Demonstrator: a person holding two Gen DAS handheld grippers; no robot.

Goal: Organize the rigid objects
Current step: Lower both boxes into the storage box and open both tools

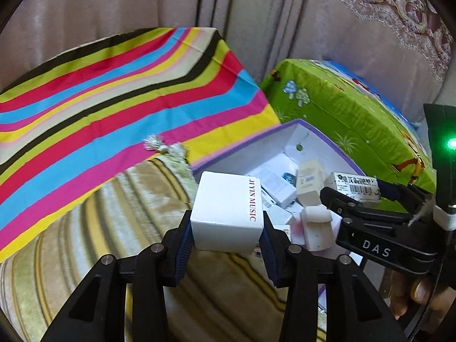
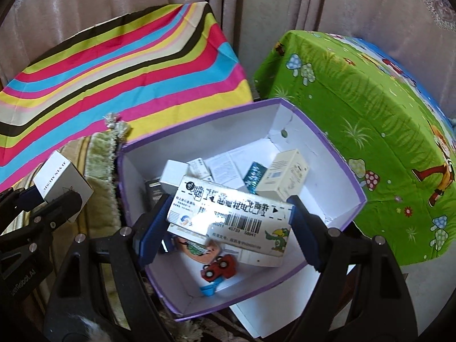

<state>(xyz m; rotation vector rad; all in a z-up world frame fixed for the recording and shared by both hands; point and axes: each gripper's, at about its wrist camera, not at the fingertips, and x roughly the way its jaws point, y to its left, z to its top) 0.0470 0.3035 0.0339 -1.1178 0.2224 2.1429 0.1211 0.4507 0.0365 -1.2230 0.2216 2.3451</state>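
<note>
The white cube box [image 1: 228, 213] sat clamped in your left tongs [image 1: 226, 235] at lower centre of the left view, left of and outside the purple-rimmed box [image 2: 327, 154]. Your right tongs [image 2: 228, 222] gripped one barcoded carton [image 2: 230, 216] by its ends, long axis across the frame, directly above that open box, so the right hand was nearer. Inside lay several small cartons, too jumbled to count.
</note>
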